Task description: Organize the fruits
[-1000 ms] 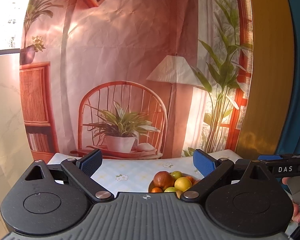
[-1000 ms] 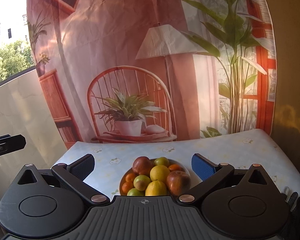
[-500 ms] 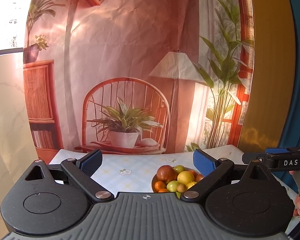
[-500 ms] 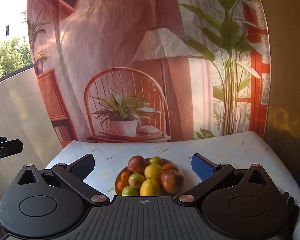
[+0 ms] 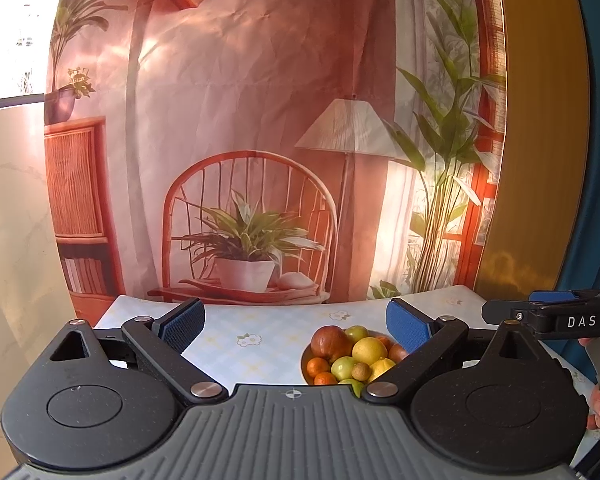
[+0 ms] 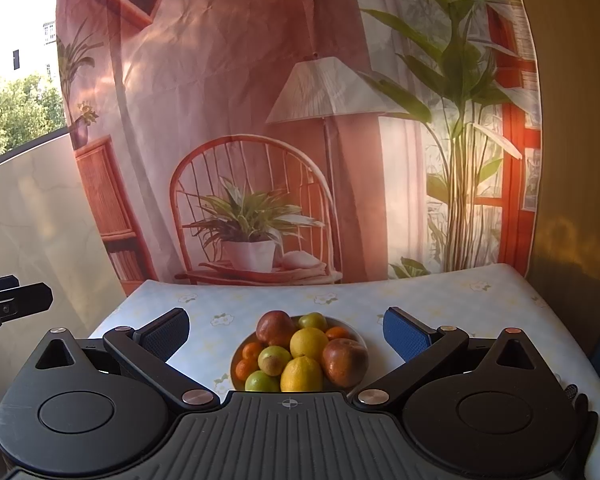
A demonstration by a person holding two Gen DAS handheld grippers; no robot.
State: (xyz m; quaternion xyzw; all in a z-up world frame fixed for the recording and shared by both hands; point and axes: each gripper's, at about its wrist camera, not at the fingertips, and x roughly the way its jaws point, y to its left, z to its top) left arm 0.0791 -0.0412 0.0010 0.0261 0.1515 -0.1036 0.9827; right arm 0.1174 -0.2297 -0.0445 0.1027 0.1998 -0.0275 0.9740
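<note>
Left wrist view: the left gripper [image 5: 294, 322] has its fingers spread, empty; more of the one white round bowl [image 5: 306, 364] of mixed fruit shows than before, mid-table [image 5: 260, 344].

Right wrist view: the right gripper [image 6: 286, 330] is likewise spread; two red apples [image 6: 275, 327], two yellow lemons [image 6: 302, 374], nearer now.

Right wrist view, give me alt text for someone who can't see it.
The open right gripper points at a bowl piled with lemons, red apples, green fruits and small oranges, on a floral tablecloth. Behind hangs a printed backdrop of a chair, potted plant and lamp; the left gripper's tip shows at the left edge.
</note>
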